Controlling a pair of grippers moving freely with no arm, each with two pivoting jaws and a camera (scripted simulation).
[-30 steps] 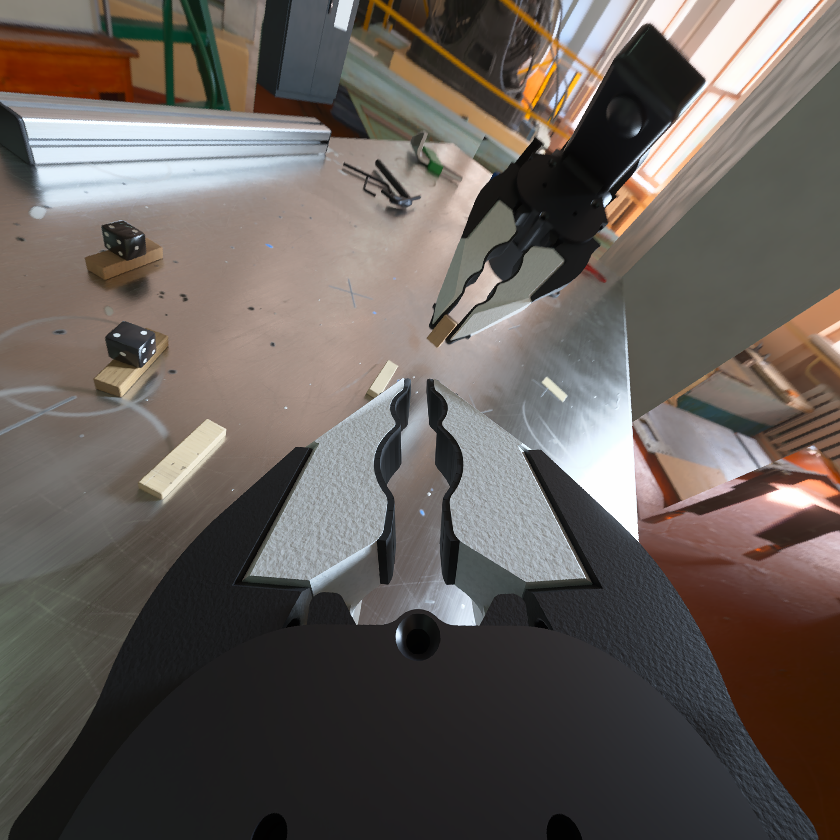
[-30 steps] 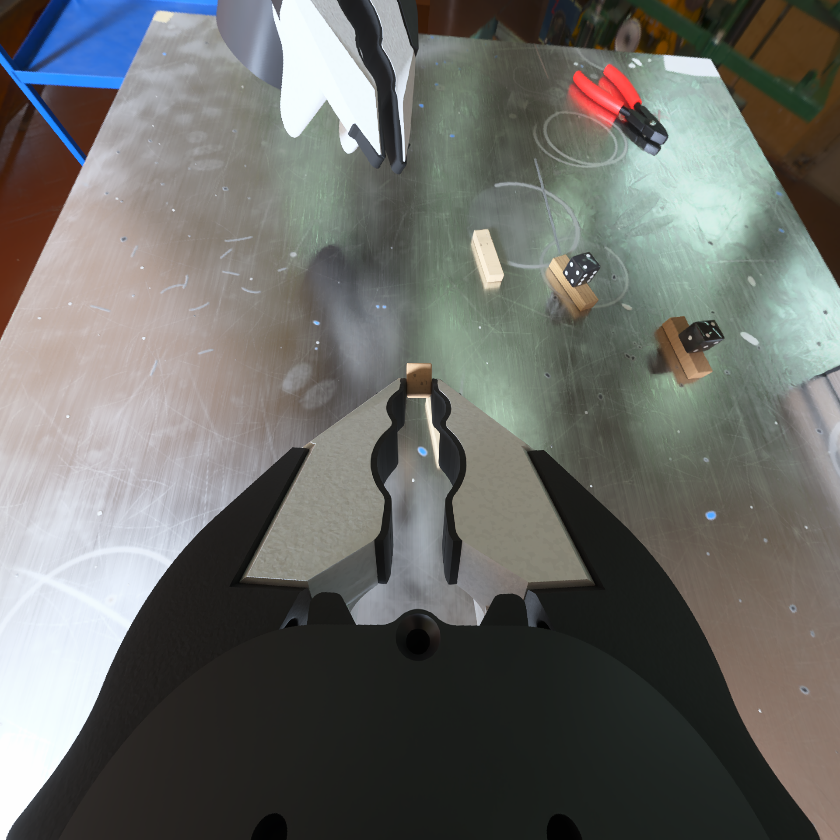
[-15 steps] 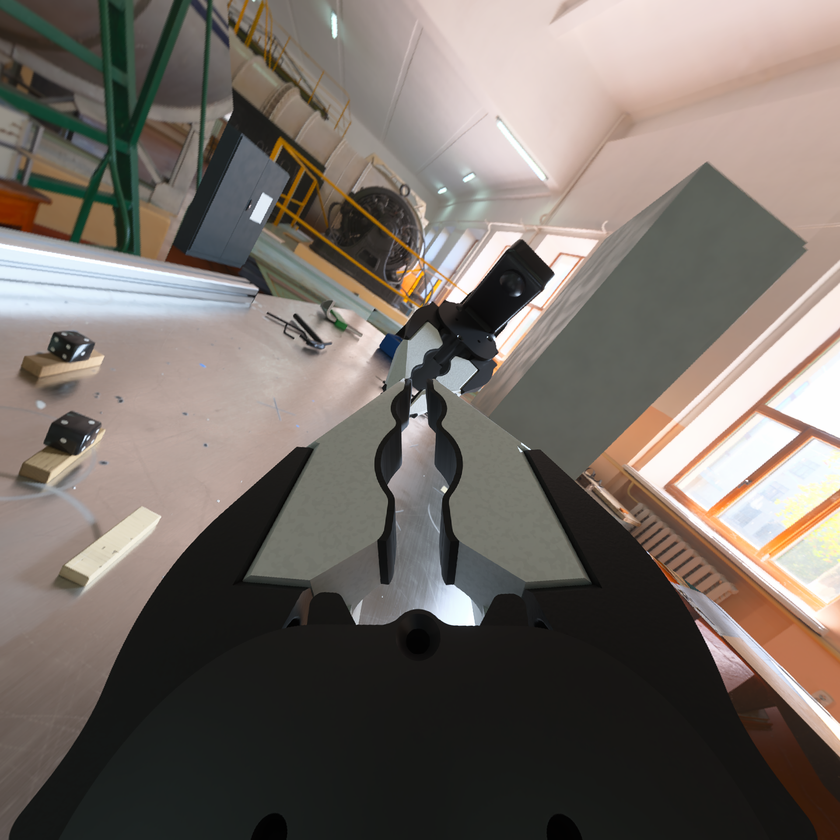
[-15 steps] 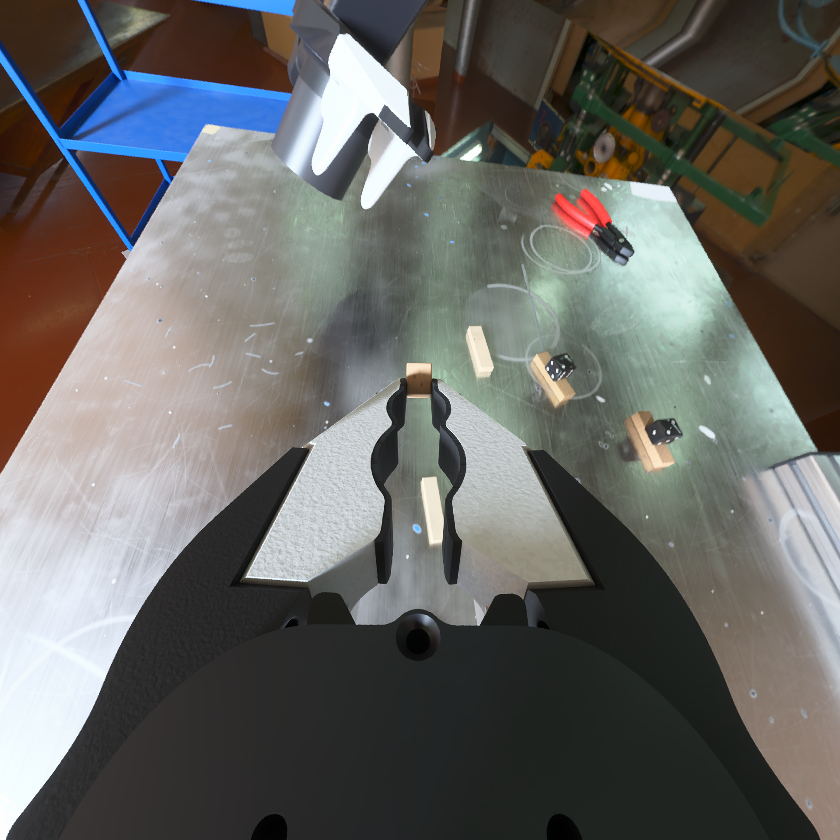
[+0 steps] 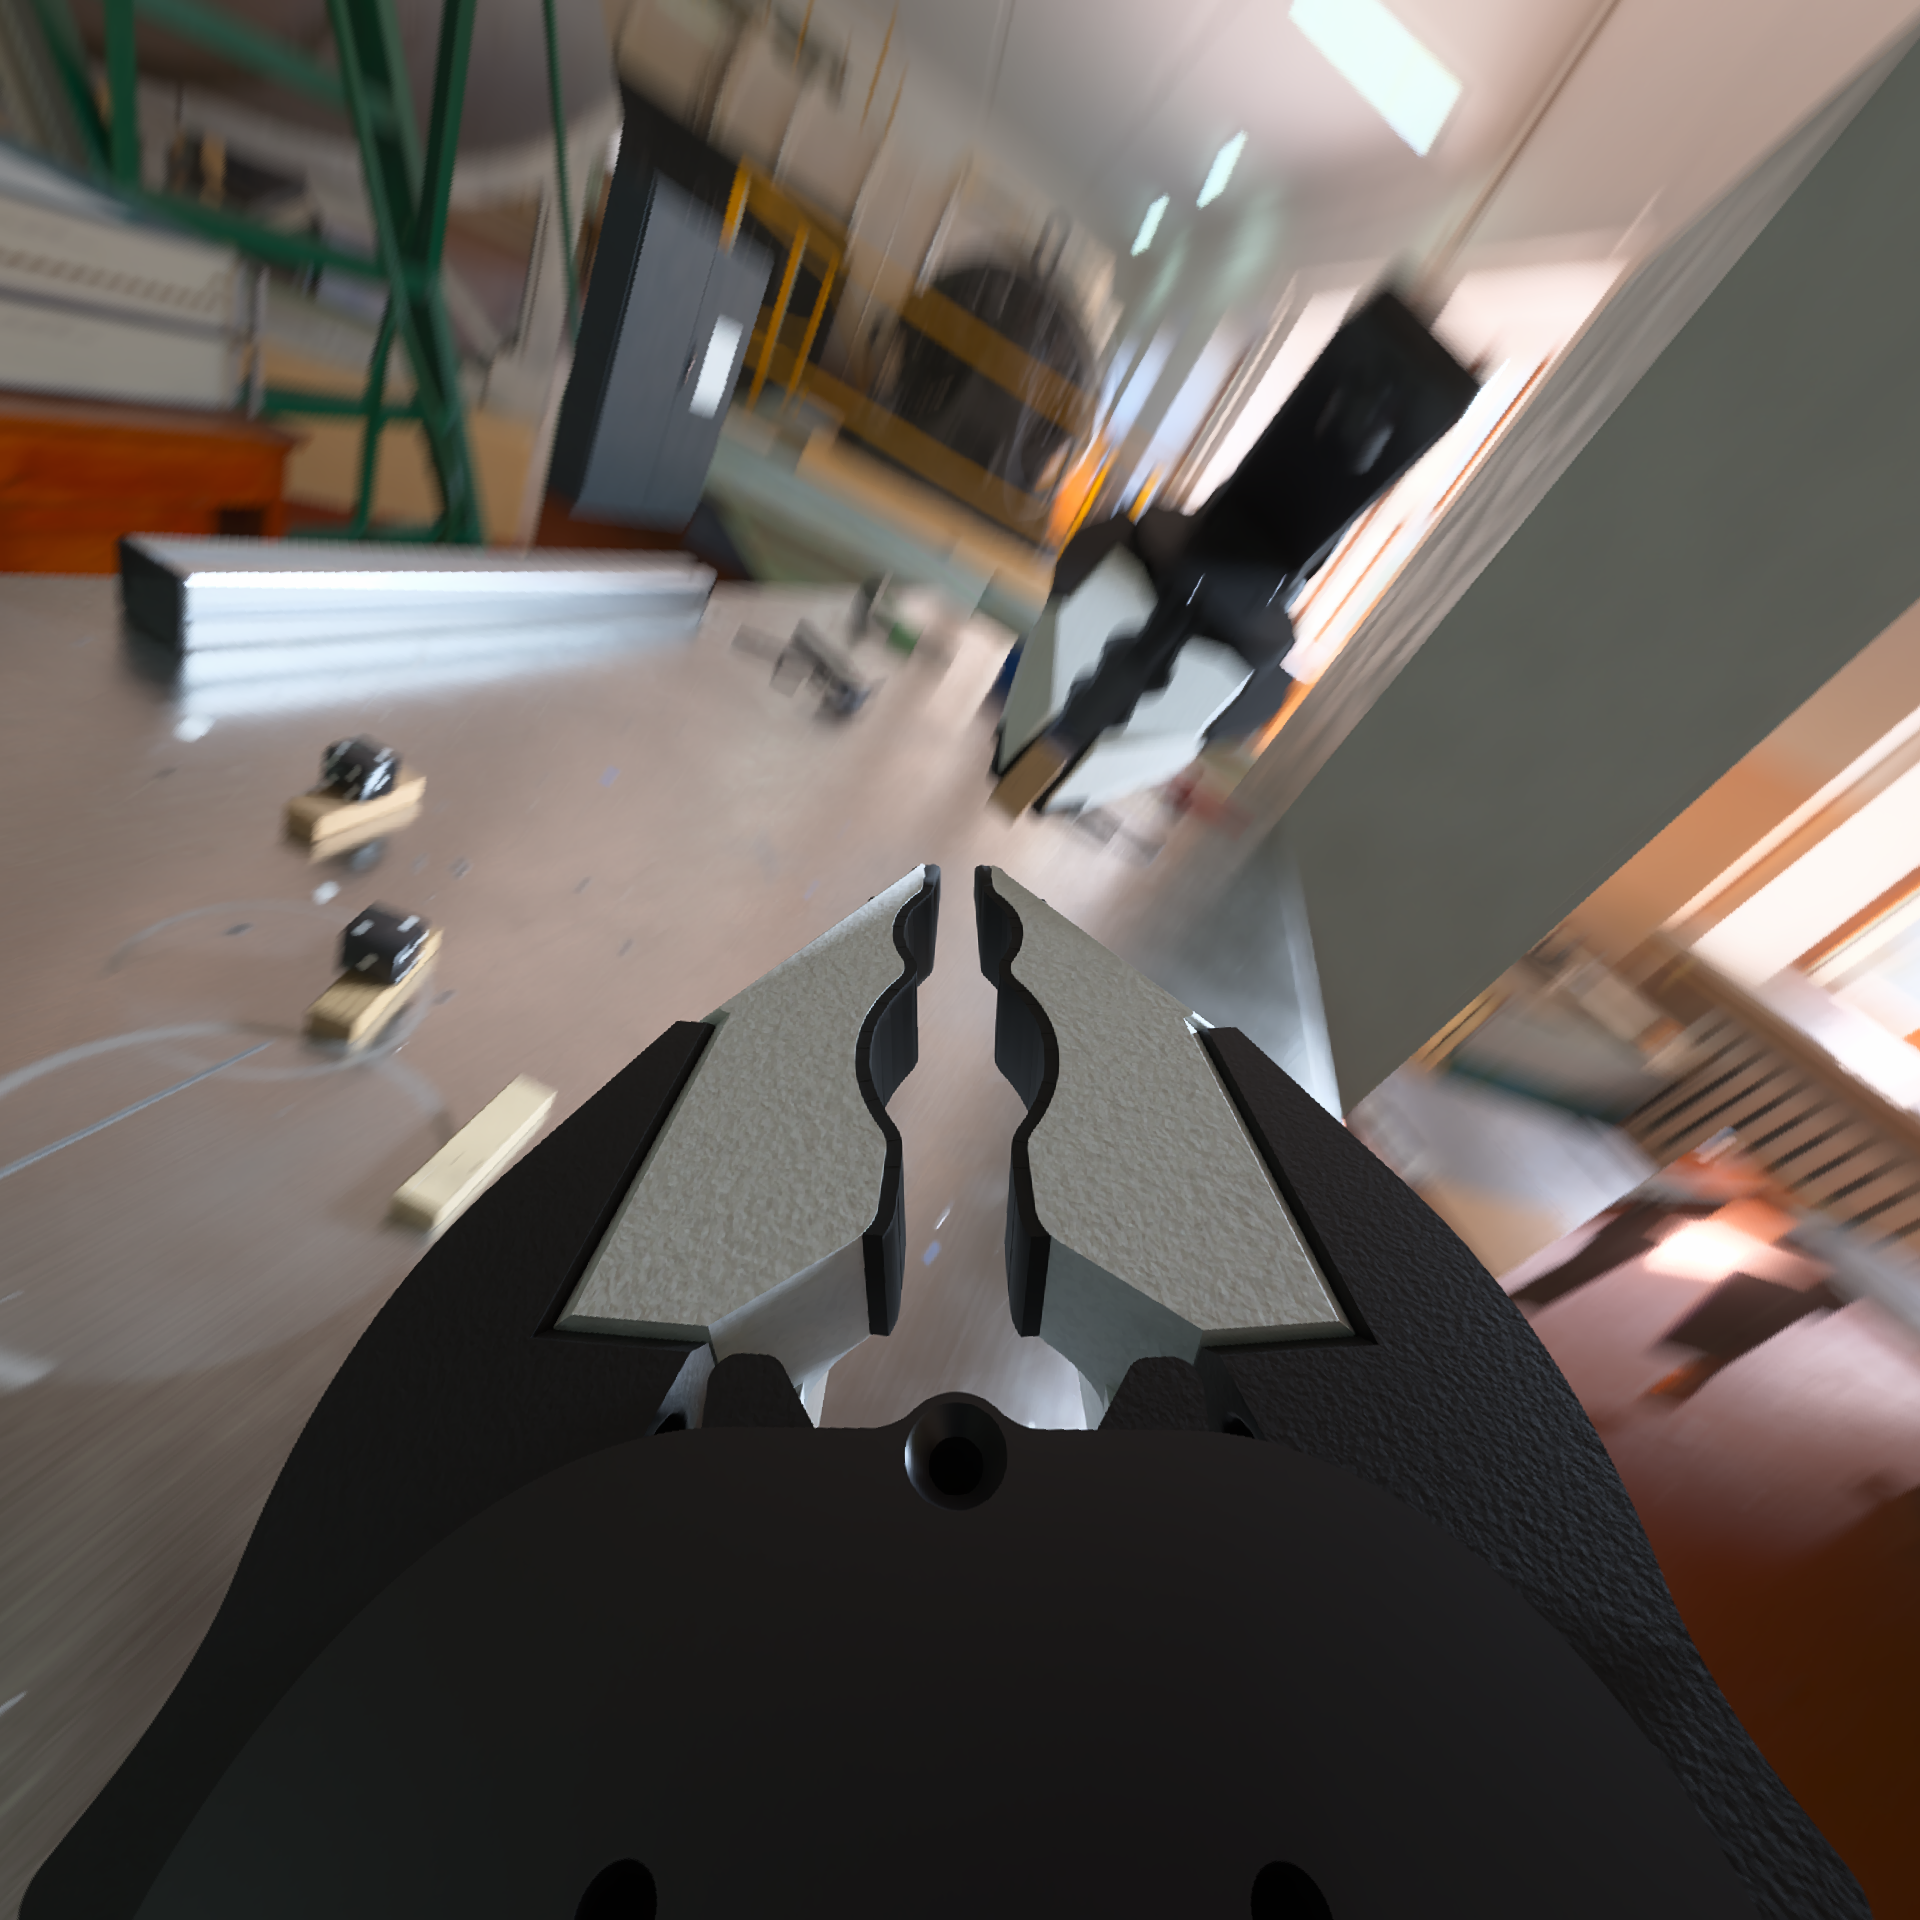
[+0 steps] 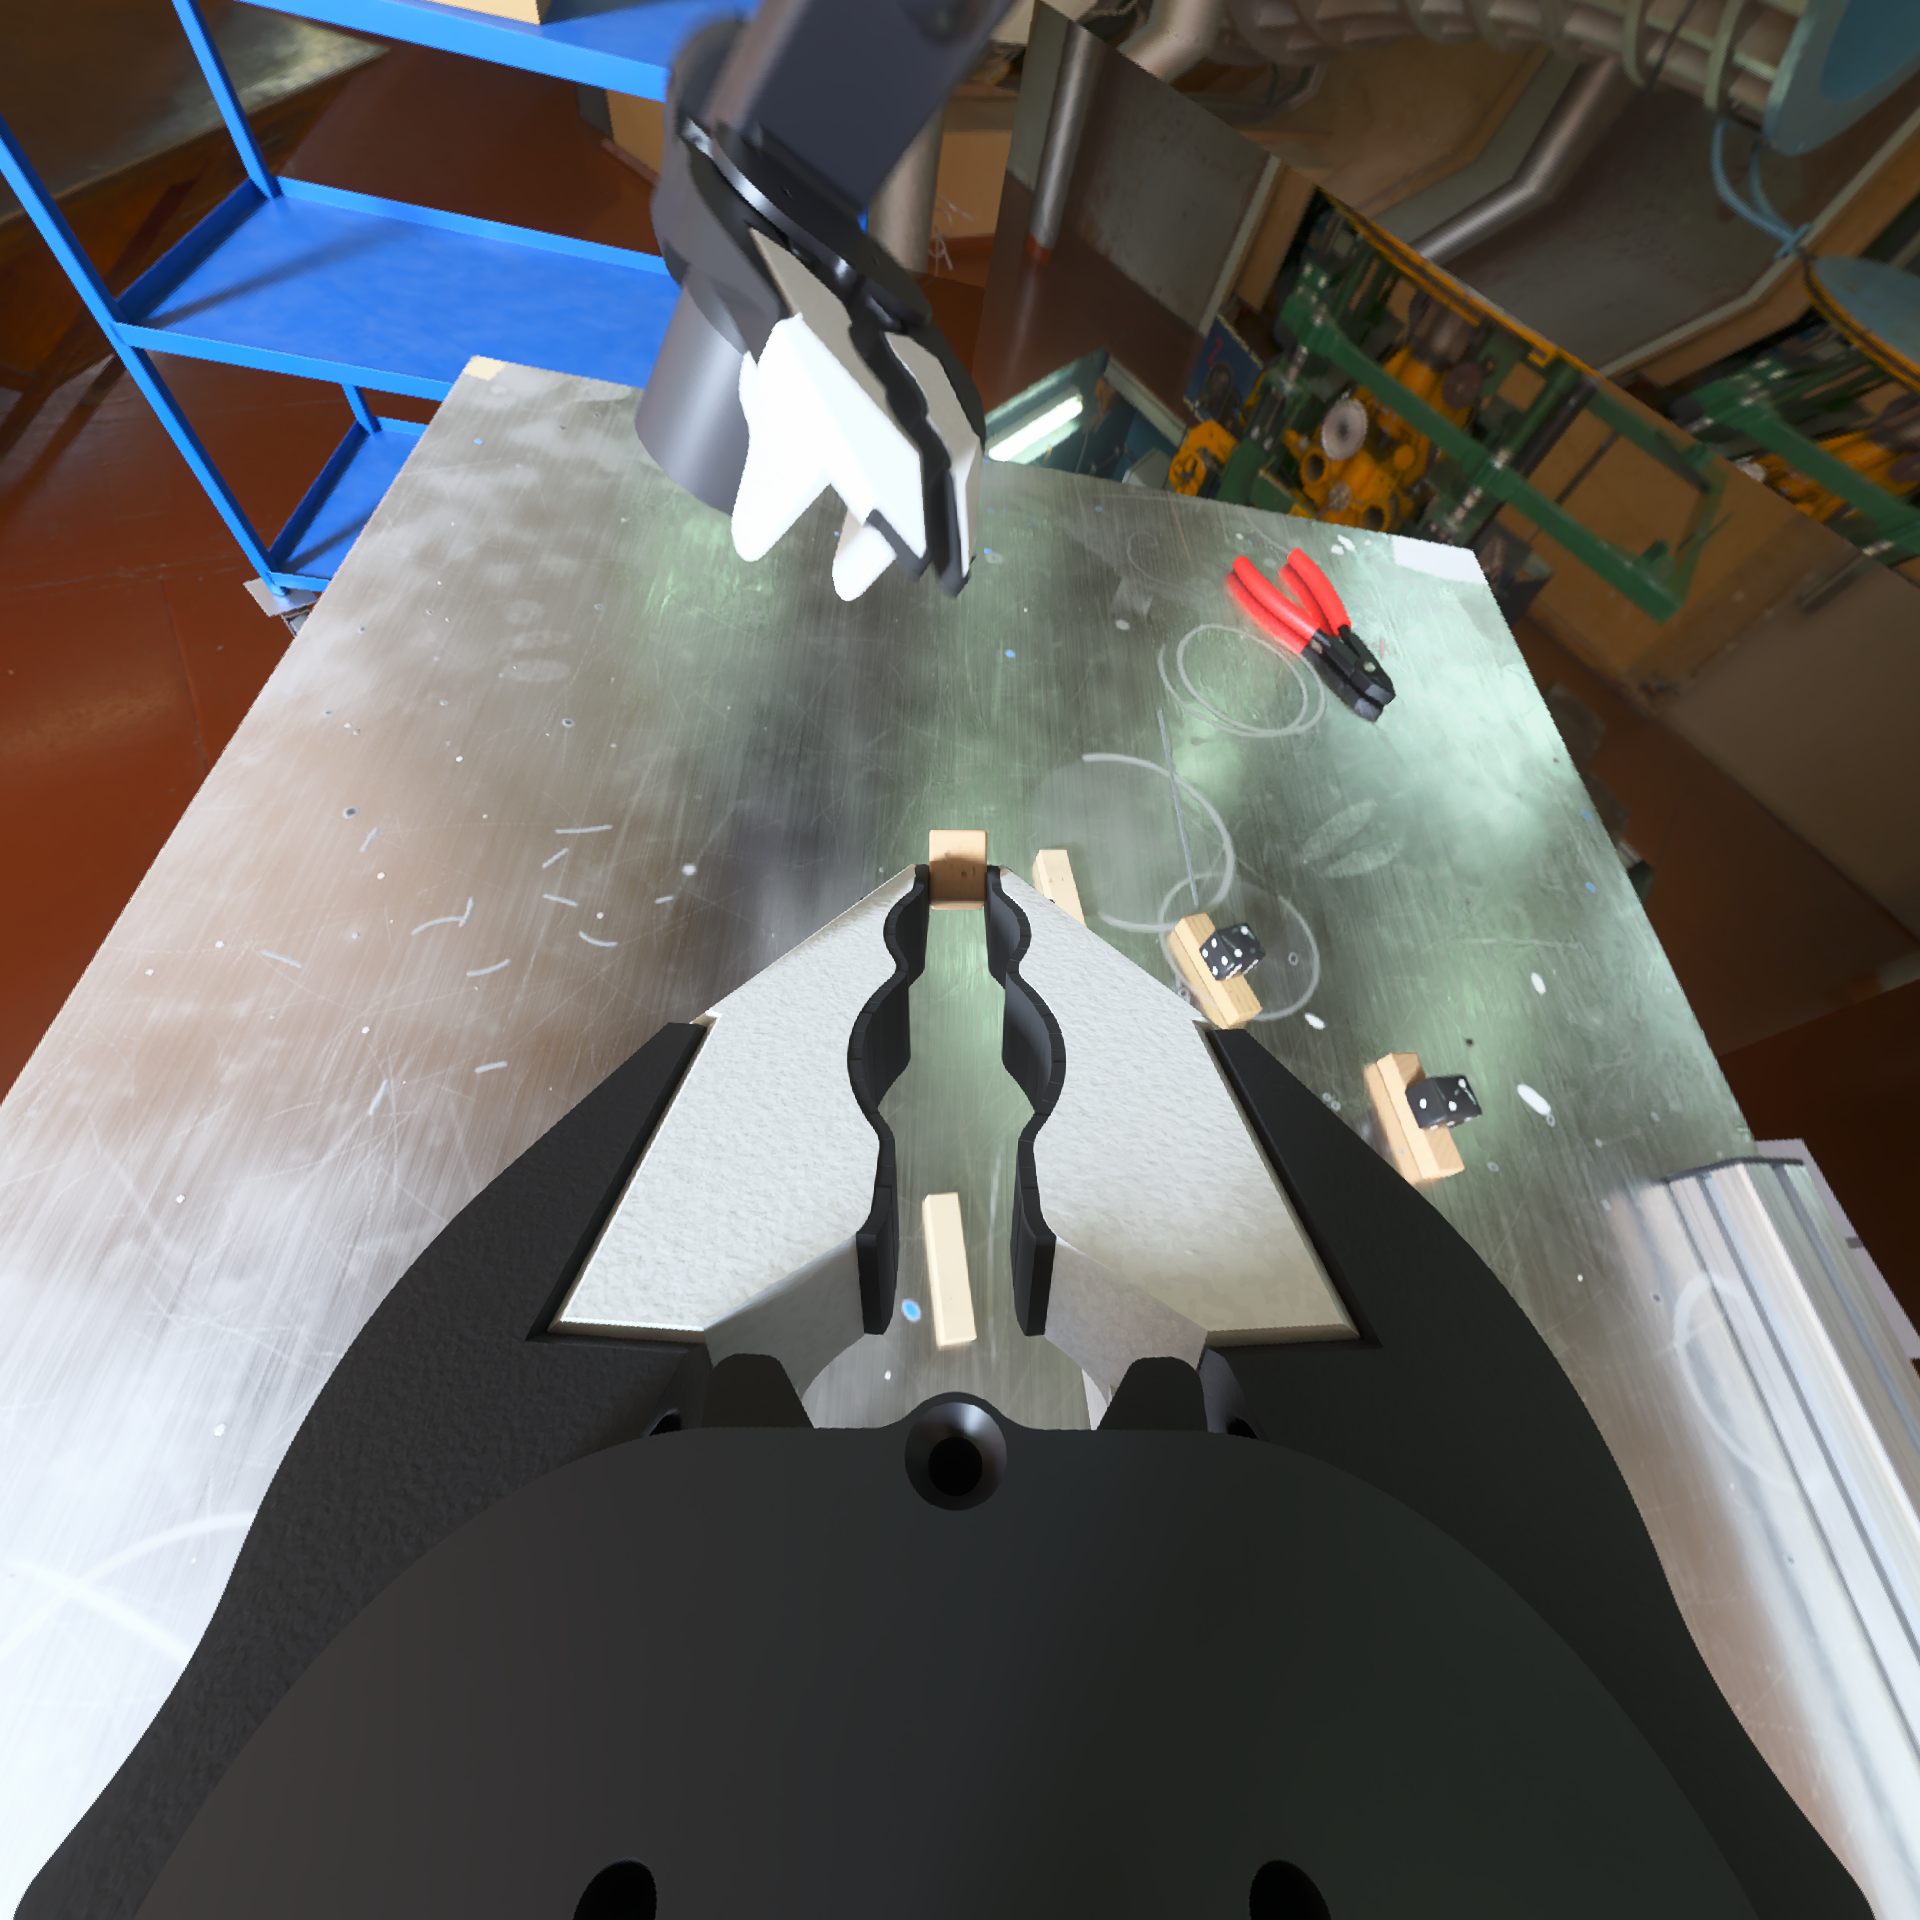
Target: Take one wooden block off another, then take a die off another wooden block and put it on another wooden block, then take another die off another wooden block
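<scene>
Left wrist view is smearing with blur; the left gripper [image 5: 957, 883] is showing only a narrow gap, nothing between its fingertips.

The right gripper [image 6: 957, 883] is pinching a wooden block [image 6: 957, 868] above the table [image 6: 436, 935]; its own finger is hiding part of the bare block [image 6: 1058, 881] beside two dice-topped blocks.

— How many wooden blocks [image 6: 956, 868] [image 6: 948, 1283] [image 6: 1058, 883] [image 6: 1214, 971] [image 6: 1411, 1117] are there?
— Five.
— And dice [image 6: 1231, 951] [image 6: 1442, 1101]?
— Two, both black.
— Anything else?
— One pair of red pliers [image 6: 1311, 634], one aluminium rail [image 6: 1787, 1351], one blue shelf rack [image 6: 343, 281], one metal table [image 6: 468, 935] and two grippers [image 6: 956, 883] [image 6: 904, 561].
</scene>
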